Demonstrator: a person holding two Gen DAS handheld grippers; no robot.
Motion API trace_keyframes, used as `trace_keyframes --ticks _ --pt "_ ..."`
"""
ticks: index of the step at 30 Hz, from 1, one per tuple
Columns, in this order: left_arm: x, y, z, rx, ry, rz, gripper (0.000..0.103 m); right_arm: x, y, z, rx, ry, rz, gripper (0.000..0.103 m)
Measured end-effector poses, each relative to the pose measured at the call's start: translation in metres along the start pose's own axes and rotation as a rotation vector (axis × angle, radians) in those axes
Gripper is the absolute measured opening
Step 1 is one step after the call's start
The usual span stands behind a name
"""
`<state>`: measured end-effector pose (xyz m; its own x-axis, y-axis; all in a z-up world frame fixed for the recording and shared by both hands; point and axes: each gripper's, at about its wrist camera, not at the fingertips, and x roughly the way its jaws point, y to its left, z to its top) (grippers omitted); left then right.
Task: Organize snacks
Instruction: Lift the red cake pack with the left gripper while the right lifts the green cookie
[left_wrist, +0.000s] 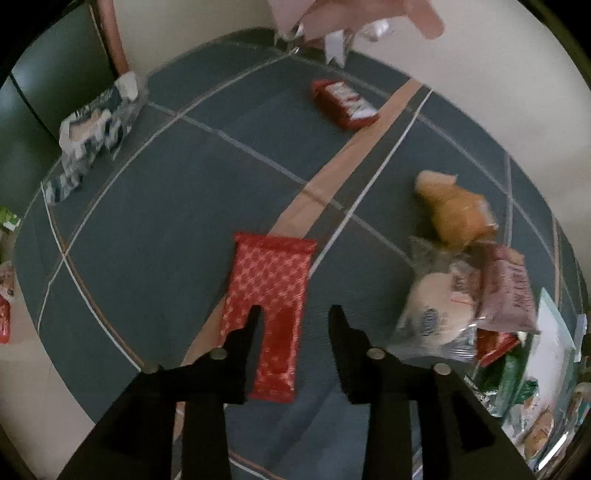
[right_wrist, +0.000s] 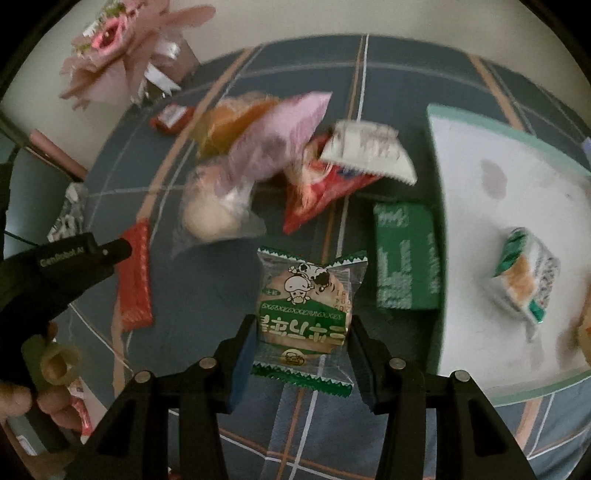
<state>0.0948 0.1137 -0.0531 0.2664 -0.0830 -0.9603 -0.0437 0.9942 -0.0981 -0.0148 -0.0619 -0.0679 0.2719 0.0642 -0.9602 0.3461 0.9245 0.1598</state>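
Observation:
A red patterned snack bar (left_wrist: 271, 280) lies flat on the blue checked cloth (left_wrist: 184, 206). My left gripper (left_wrist: 295, 314) hangs over it, jaws a narrow gap apart and pinching nothing. Its left finger overlaps the bar and its right finger is clear of the bar's edge. The right wrist view shows the same bar (right_wrist: 135, 273) beside the left gripper's black finger (right_wrist: 110, 251). My right gripper (right_wrist: 303, 325) is shut on a green and clear cookie packet (right_wrist: 306, 295), pads on its two sides, above the cloth.
A white tray with a green rim (right_wrist: 480, 122) at the right holds a green and white packet (right_wrist: 524, 273). A green box (right_wrist: 406, 254) lies beside it. A pile of snack bags (right_wrist: 280, 155) sits in the middle. Further off are a small red bar (left_wrist: 345, 103) and a dark packet (left_wrist: 96, 129).

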Motion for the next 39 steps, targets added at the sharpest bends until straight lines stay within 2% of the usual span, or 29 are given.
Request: trace_keyframes --ticks 2,7,14,16,21,25,35,39 --pt "0.005 0.004 0.0 -0.007 0.014 0.01 0.048 0.007 0.003 0.0 -0.009 0.016 -0.005 0.051" --pt "0.003 0.018 0.0 -0.044 -0.008 0.01 0.058 0.017 0.005 -0.002 -0.023 0.041 -0.014 0.051" --pt "0.03 0.013 -0.003 -0.033 0.055 0.03 0.06 0.022 0.01 0.005 -0.033 0.045 -0.026 0.051" --pt "0.04 0.008 -0.005 -0.011 0.065 0.064 0.062 0.024 0.01 0.004 -0.03 0.049 -0.027 0.051" --pt "0.043 0.0 -0.004 0.005 0.04 0.086 0.061 0.029 0.01 0.003 -0.028 0.054 -0.03 0.051" --pt "0.04 -0.002 -0.007 0.017 0.026 0.082 0.047 0.032 0.011 0.003 -0.023 0.052 -0.032 0.051" --pt "0.03 0.004 -0.008 0.006 0.016 0.005 0.046 0.026 0.011 0.003 -0.026 0.049 -0.035 0.051" --pt "0.016 0.005 -0.01 0.015 -0.016 -0.008 0.046 0.018 0.01 0.005 0.001 0.049 -0.032 0.051"
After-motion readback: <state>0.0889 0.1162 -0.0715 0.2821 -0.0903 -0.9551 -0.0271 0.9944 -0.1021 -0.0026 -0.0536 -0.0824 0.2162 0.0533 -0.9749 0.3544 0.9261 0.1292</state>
